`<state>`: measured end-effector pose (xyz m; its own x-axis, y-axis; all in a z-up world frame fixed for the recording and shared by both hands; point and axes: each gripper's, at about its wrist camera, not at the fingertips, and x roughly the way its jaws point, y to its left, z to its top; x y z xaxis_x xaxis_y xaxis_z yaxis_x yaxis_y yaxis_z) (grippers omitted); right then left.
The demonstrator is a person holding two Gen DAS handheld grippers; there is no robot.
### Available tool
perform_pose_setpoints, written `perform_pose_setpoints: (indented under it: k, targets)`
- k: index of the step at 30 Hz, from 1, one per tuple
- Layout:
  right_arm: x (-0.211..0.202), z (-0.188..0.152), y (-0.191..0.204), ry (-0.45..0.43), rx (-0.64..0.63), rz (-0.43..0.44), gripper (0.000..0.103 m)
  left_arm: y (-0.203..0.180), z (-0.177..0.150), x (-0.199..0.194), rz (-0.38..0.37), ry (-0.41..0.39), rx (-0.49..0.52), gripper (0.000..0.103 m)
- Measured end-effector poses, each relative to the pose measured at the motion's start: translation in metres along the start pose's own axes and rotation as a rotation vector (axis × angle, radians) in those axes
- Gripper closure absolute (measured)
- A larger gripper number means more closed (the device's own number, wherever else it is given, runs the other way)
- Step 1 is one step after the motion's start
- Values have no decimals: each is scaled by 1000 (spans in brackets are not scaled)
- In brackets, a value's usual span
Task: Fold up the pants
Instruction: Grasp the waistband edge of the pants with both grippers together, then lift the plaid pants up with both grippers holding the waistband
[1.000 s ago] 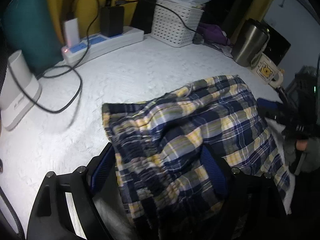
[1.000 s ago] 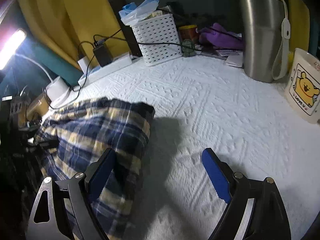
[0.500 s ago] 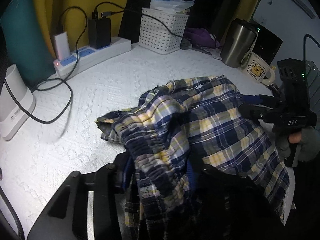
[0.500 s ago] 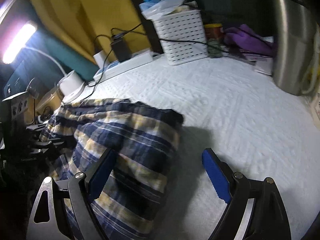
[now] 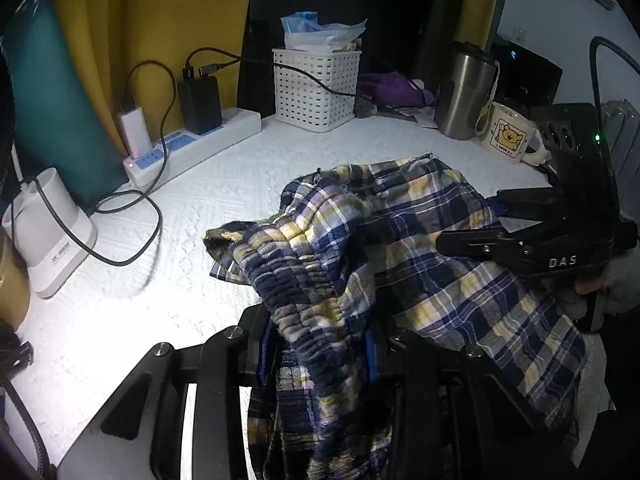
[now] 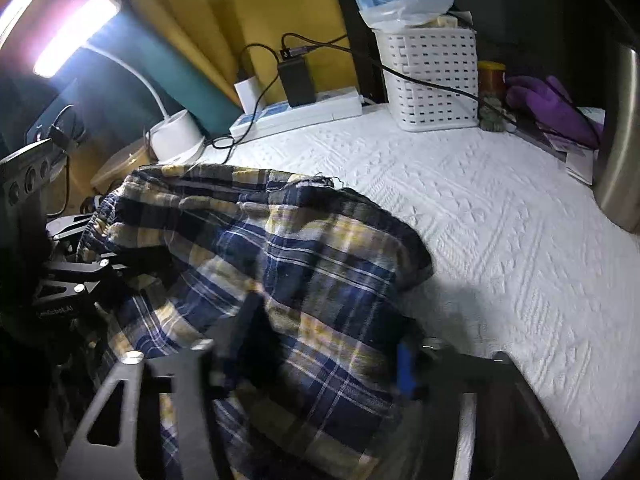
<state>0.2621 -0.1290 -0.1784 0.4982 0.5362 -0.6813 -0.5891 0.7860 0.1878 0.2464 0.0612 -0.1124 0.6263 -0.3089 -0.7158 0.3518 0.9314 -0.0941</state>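
The left tool (image 5: 320,356) is clamped on the pants (image 5: 400,248), its two blue pads pressed close on a bunched stretch of the gathered waistband, which rises out of the grip and drapes forward over the white surface (image 5: 120,300). Beyond and to the right of this tool the plaid cloth spreads in a loose heap. Part of it hangs down below the tool's fingers.

The right tool (image 6: 320,356) has closed in on another part of the pants (image 6: 312,264); cloth fills the gap between its fingers, though motion blur leaves the grip itself hard to judge, and the fingers look narrowed around the fabric. In the left wrist view this tool (image 5: 472,228) reaches in from the right with its fingers laid close together over the plaid. In the right wrist view the left tool (image 6: 76,276) sits at the far left edge of the heap.

Ahead of the left tool, at the back of the surface, stand a basket (image 5: 316,88), a power strip (image 5: 192,144) with chargers plugged in, a steel tumbler (image 5: 464,92) and a mug (image 5: 508,132). A lamp base (image 5: 48,232) stands to the left.
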Motion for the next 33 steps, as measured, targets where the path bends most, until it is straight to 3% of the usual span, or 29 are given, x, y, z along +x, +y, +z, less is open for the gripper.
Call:
perform_pose_setpoints:
  k: [4,33]
  targets:
    - [-12,-5,4,-48,4,21,67,-5,2,-12,15,-22,13,71]
    - [-140,-27,73,-296,-55,-39,68,-65,-14,-142,71,-290,94,71]
